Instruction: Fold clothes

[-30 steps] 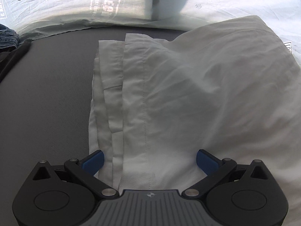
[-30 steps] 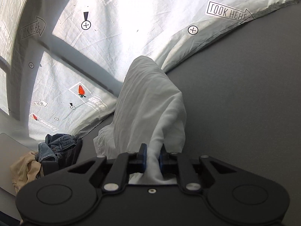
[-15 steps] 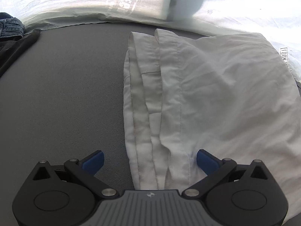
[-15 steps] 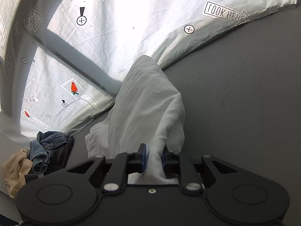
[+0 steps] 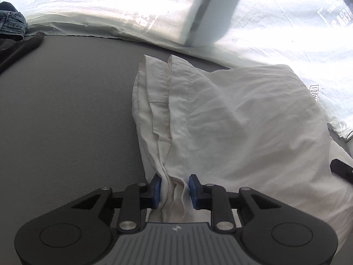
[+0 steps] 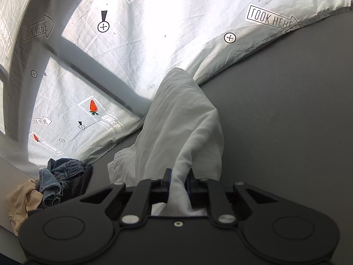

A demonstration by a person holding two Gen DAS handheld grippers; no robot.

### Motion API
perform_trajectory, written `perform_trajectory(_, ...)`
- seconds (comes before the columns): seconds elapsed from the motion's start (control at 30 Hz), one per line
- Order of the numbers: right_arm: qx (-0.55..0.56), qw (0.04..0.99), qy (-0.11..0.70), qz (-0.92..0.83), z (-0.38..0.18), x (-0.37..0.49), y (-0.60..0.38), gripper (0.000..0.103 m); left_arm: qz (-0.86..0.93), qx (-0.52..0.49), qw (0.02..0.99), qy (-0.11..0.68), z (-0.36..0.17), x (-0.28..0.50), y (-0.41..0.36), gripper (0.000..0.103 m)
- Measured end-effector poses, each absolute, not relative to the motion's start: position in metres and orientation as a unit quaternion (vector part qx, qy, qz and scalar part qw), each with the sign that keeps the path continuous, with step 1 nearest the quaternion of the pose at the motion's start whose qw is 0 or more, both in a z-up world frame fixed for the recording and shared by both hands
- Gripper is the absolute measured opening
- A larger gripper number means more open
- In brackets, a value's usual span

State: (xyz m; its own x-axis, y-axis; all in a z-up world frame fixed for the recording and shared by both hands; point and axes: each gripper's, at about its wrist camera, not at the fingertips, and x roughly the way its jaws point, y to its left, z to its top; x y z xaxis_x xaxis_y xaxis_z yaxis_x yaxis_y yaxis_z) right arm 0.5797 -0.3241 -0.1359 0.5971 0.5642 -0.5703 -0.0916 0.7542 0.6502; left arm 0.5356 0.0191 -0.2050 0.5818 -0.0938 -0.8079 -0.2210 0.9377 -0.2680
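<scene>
A white garment (image 5: 231, 114) lies folded on the grey table, its hemmed layered edge on the left. My left gripper (image 5: 173, 190) is shut on the near end of that layered edge, the cloth bunched between the blue pads. In the right wrist view the same white garment (image 6: 183, 123) rises in a ridge from the table. My right gripper (image 6: 178, 181) is shut on its near corner and holds it lifted a little. Part of the right gripper (image 5: 340, 170) shows at the right edge of the left wrist view.
A pile of jeans (image 6: 59, 176), dark cloth and a tan garment (image 6: 17, 203) sits at the table's far left; the jeans (image 5: 11, 22) also show in the left wrist view. A printed white sheet (image 6: 176, 22) hangs behind the grey table (image 6: 286, 110).
My left gripper moved onto the garment's layered edge and closed on it; it was open before. My right gripper kept its hold and shifted only slightly.
</scene>
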Motion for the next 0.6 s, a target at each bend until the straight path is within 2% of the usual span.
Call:
perform_trajectory(0.1,0.287,0.852,0.39,0.2,-0.121,0.572,-0.319,0.011,0.015,-0.189,0.885,0.426,-0.183,0.529,0.016,0.015)
perform_trajectory(0.27,0.288,0.86,0.364,0.212,-0.093,0.551,-0.316,0.01,-0.005,-0.199,0.897,0.396,-0.155,0.514,0.001,0.014)
perform_trajectory(0.6,0.301,0.882,0.308,0.191,-0.046,0.458,-0.33,0.01,-0.068,-0.174,0.907,0.377,-0.126,0.45,-0.037,0.014)
